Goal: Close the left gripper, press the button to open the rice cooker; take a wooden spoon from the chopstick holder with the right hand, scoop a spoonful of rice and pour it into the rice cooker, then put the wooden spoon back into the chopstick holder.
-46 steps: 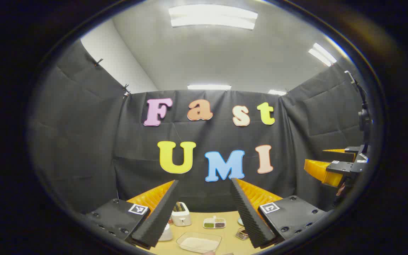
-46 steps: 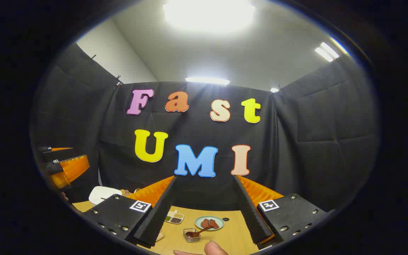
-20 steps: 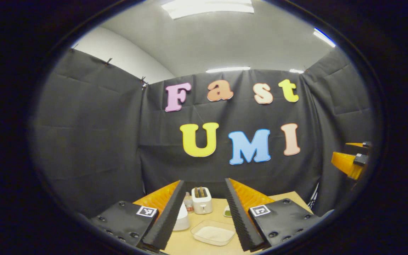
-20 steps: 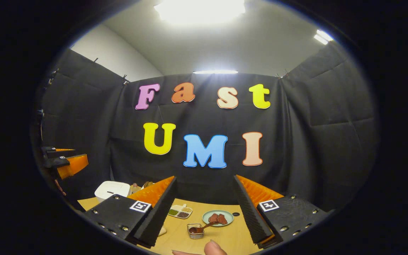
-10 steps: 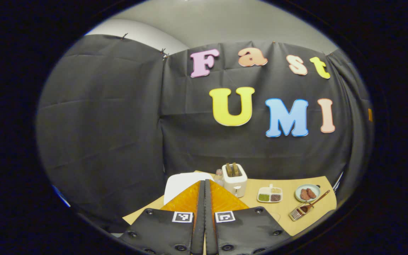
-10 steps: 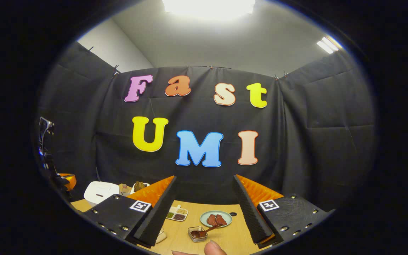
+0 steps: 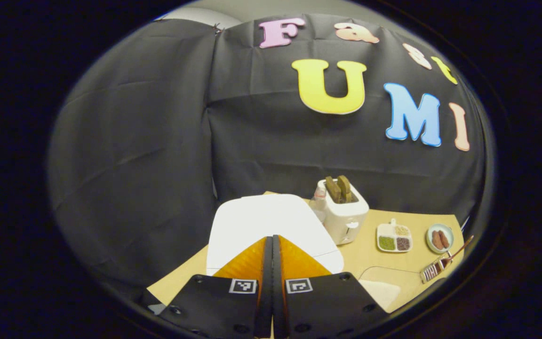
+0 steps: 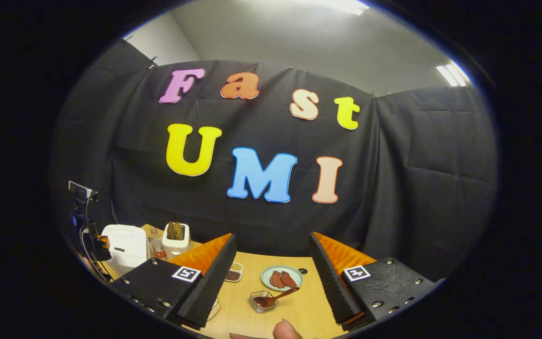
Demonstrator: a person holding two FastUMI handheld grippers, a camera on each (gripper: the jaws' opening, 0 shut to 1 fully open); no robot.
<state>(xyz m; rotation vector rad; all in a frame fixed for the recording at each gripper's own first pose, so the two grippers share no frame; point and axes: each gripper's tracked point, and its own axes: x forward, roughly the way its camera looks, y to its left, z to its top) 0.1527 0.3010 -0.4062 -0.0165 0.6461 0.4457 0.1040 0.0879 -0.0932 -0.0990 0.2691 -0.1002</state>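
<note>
The white rice cooker (image 7: 261, 221) stands with its lid down, right in front of my left gripper (image 7: 271, 238). That gripper is shut with nothing in it, its tips just over the lid's near edge. In the right gripper view the rice cooker (image 8: 123, 245) is at the far left. My right gripper (image 8: 271, 238) is open and empty above the table. Below it a wooden spoon (image 8: 278, 296) leans in a small clear holder (image 8: 262, 302). The same holder (image 7: 433, 270) is at the right in the left gripper view. A clear tub of rice (image 7: 380, 288) lies beside the cooker.
A white toaster (image 7: 342, 211) with bread stands behind the cooker, a small bottle (image 8: 157, 246) beside it. A divided dish (image 7: 394, 237) and a plate of brown pieces (image 8: 281, 278) lie on the wooden table (image 8: 308, 306). A fingertip (image 8: 287, 329) shows at the bottom edge.
My left gripper has gone from open to shut, tipped down and moved close to the rice cooker. The right gripper stays open and has tilted slightly down.
</note>
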